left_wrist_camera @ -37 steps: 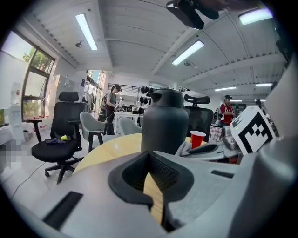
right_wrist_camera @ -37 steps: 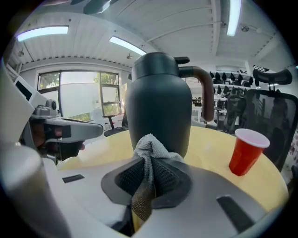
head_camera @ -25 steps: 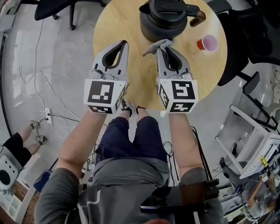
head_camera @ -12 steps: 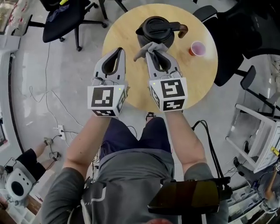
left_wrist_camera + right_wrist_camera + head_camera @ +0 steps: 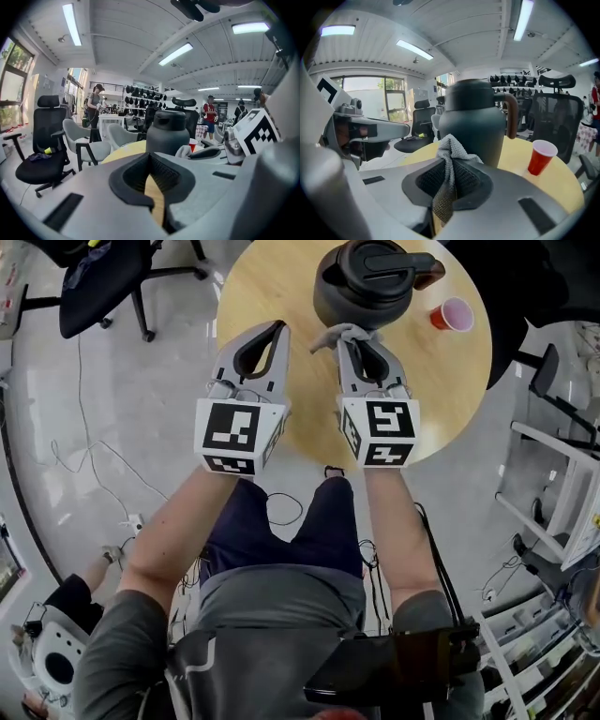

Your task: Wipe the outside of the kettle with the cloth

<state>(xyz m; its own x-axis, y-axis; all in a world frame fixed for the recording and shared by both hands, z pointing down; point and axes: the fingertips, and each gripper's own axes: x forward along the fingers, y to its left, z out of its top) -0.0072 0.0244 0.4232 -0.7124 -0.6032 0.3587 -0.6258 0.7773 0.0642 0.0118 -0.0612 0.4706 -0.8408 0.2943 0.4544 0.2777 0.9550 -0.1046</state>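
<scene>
Grey cloth (image 5: 451,149) is clamped between the closed jaws of the right gripper (image 5: 356,343), its bunched end poking past the tips right up by the kettle (image 5: 367,282); contact is unclear. The left gripper (image 5: 277,329) hangs beside it over the wooden tabletop (image 5: 441,381), jaws pressed together on nothing. Beyond, the dark kettle stands upright, with a red cup (image 5: 454,314) to its right.
</scene>
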